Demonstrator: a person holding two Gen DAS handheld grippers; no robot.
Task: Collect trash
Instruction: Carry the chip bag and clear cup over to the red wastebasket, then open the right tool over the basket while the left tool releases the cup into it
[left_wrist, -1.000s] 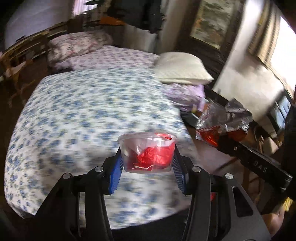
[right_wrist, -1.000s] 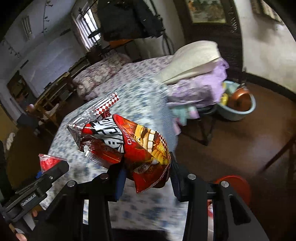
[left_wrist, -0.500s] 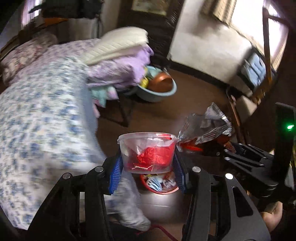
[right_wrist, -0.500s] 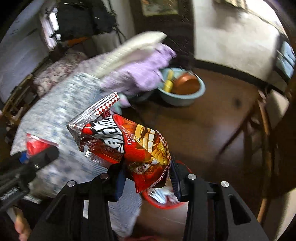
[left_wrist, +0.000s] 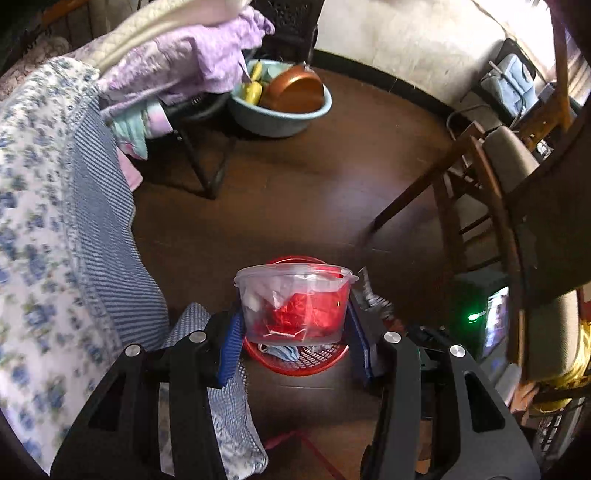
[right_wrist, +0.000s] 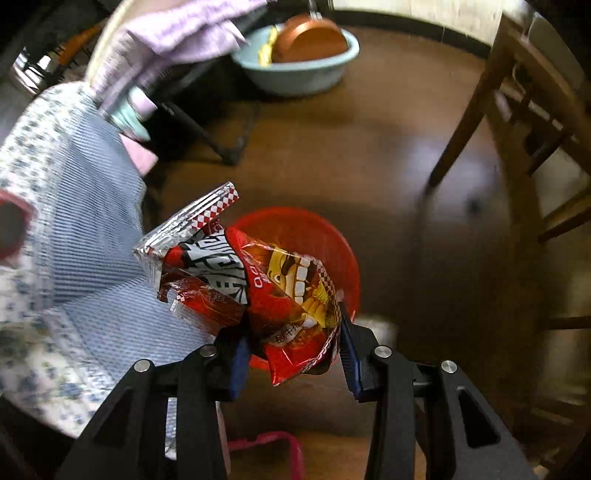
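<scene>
My left gripper (left_wrist: 293, 328) is shut on a clear plastic cup (left_wrist: 295, 301) with red and white wrappers crumpled inside. It hangs above a red mesh trash basket (left_wrist: 295, 363) on the dark floor, which holds some litter. My right gripper (right_wrist: 291, 345) is shut on a crumpled red snack bag (right_wrist: 258, 280) with a silver top edge. It is held over the same red basket (right_wrist: 328, 251). The bag hides most of the basket's inside.
The bed with a blue floral sheet (left_wrist: 40, 229) fills the left side. A pale blue basin (left_wrist: 280, 107) with a copper bowl sits on the floor behind. A wooden chair (left_wrist: 491, 184) stands to the right. A black stand (left_wrist: 199, 162) holds purple laundry.
Both grippers have swung from the bed round to the right and tilted down. The red basket now lies directly under the cup and the snack bag. Both grips are unchanged.
</scene>
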